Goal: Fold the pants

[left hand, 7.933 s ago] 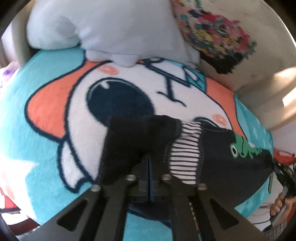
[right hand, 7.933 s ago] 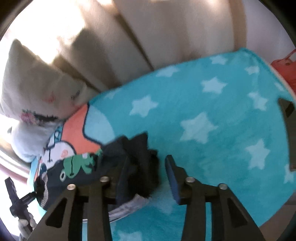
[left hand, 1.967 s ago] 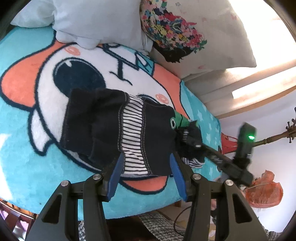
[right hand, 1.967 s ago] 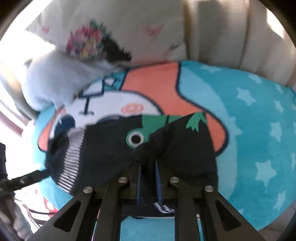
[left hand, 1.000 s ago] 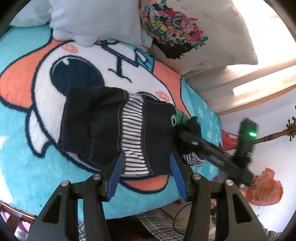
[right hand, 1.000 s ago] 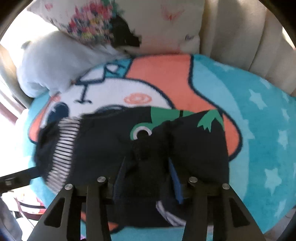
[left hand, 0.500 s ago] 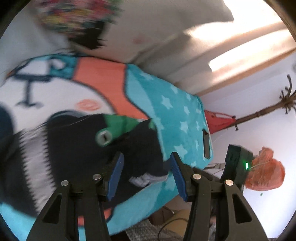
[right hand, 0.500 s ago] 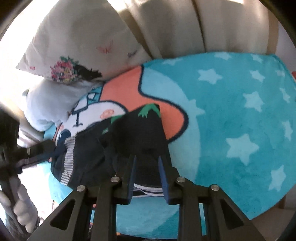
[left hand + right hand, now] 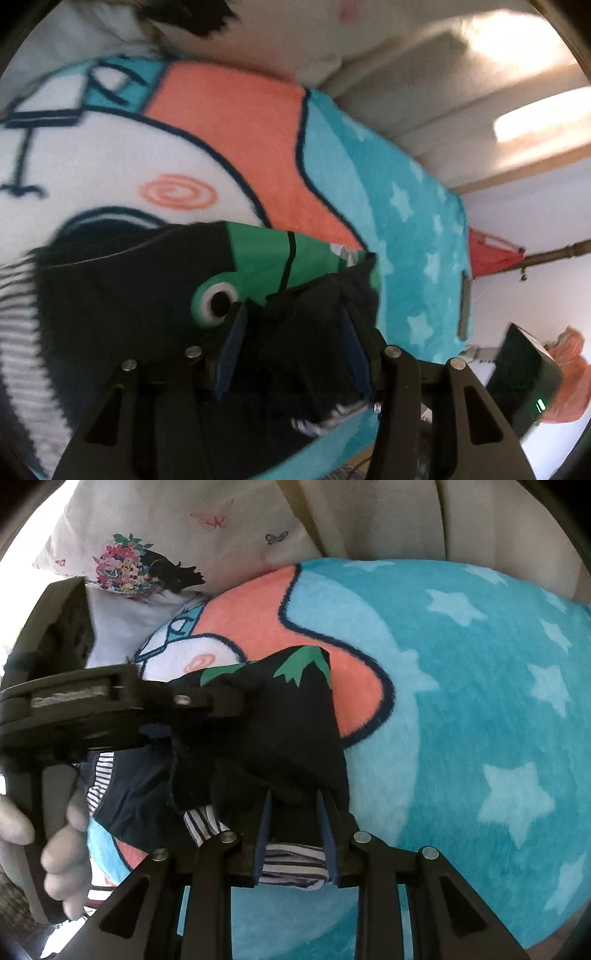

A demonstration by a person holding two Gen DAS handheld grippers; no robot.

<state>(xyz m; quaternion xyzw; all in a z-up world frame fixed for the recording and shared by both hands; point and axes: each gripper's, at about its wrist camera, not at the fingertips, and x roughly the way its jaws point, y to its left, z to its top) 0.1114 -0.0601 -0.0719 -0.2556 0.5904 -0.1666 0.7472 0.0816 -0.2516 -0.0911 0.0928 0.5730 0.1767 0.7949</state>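
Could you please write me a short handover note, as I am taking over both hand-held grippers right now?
Left hand-held gripper: jaws apart, bunched dark fabric between them; I cannot tell whether the pads press it.
Right hand-held gripper: jaws astride the near edge of the pants; grip unclear.
The pants, dark with a green print and striped lining, lie on the teal star blanket, near the pillow.
Done: the pants are bunched into a compact, partly folded pile.
Left: probably tidy the fold, flatten it, then let go.
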